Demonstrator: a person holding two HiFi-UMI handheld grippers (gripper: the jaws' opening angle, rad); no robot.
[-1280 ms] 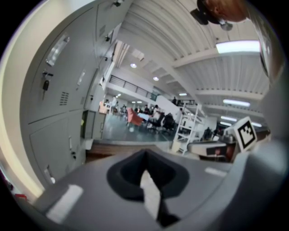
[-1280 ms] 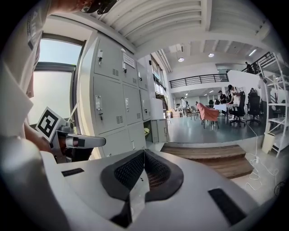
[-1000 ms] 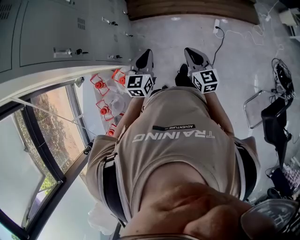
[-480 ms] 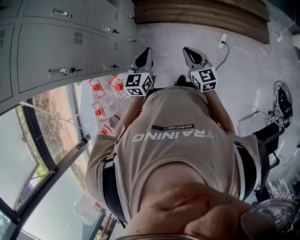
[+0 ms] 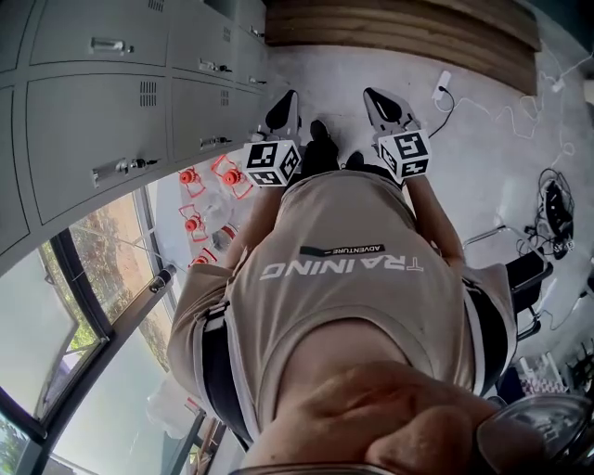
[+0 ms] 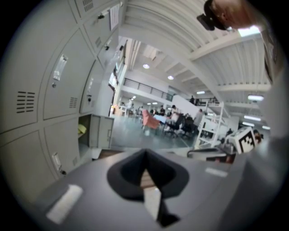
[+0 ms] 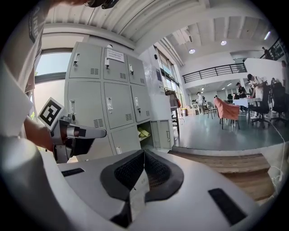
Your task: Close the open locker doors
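The person stands beside a row of grey lockers (image 5: pixel 83 121). The lockers are on the left, and the person holds both tools out in front.

The left gripper (image 5: pixel 284 109) has its jaws pressed together. Nothing is between them. The right gripper (image 5: pixel 386 104) is the same, with its jaws together and nothing held. The two grippers are side by side, with a small gap between them. Both point away from the person, over the floor (image 5: pixel 483 139).

In the right gripper view, the near lockers are closed. One open locker (image 7: pixel 143 133) is in the bottom row, at the far end. Something yellow (image 7: pixel 142 132) lies inside it. Its door (image 7: pixel 161 133) hangs out on the right side of the opening. The left gripper view shows this open locker too, low on the left, past the closed ones. It is well apart from both grippers.

A wooden step (image 5: pixel 399 23) runs across the far floor. A white cable (image 5: pixel 483 107) lies on the floor to the right. Some red things (image 5: pixel 209 199) sit low on the left, by a big window (image 5: pixel 93 269).
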